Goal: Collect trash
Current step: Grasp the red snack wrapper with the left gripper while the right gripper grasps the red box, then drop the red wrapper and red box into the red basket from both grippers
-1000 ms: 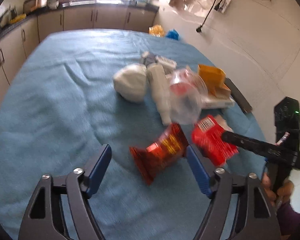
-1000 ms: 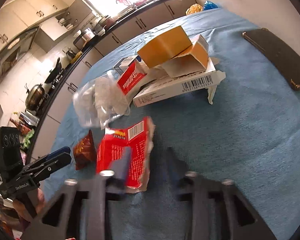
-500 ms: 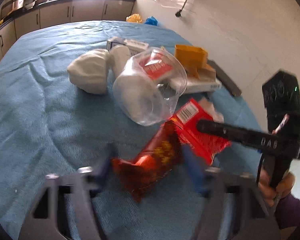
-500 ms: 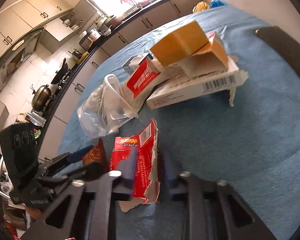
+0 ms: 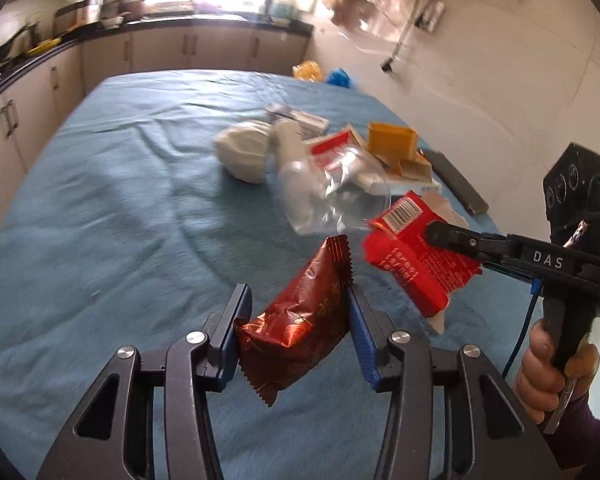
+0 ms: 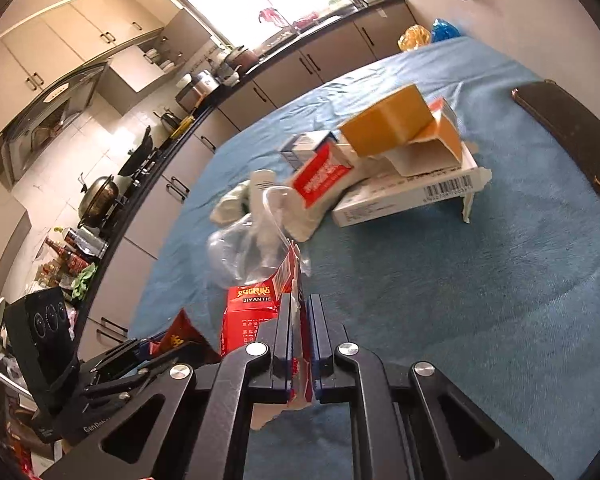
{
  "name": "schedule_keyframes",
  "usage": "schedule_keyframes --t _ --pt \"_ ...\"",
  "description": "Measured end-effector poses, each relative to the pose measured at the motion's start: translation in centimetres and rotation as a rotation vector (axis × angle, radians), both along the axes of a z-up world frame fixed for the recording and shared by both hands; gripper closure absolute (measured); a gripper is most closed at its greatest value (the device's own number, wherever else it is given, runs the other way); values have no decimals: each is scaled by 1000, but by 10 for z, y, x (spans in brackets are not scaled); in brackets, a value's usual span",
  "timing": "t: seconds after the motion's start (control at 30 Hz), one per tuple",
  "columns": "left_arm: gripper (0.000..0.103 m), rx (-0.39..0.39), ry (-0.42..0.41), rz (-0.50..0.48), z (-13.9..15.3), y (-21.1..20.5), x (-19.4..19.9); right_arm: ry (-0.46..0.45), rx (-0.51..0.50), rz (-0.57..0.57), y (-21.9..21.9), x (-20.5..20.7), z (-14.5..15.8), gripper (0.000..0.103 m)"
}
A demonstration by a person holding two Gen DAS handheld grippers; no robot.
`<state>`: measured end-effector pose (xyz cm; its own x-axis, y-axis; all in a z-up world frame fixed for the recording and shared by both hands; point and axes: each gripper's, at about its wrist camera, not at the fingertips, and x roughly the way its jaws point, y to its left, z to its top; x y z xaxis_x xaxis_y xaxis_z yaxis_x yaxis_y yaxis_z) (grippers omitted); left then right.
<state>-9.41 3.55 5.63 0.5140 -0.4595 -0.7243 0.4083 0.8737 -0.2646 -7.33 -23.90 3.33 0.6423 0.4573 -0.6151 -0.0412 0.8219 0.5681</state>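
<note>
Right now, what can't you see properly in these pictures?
- Left wrist view: the white lump and clear plastic cup are blurred.
- Right wrist view: the red packet's lower part hides behind the right claw.
- Right wrist view: the dark red wrapper is mostly hidden by the left claw.

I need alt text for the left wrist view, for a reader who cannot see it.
The left gripper clamps a dark red foil snack wrapper above a blue cloth-covered table. Beside it the right gripper pinches a torn bright red paper packet; more trash lies behind.
</note>
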Motion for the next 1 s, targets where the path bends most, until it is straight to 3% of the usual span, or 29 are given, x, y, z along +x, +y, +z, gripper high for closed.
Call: schedule_keyframes --t 0.23,0.53,0.7,1.0 --pt "56 -68 -5 185 8 69 -27 -28 -22 36 24 -12 13 95" --pt "56 -120 5 546 1 208 -70 -50 -58 155 90 -14 22 95" --pt "56 -91 -9 723 -7 274 -97 -45 -84 260 153 -5 20 95" --pt "56 -97 26 855 -31 350 -108 -34 -128 471 291 19 14 95"
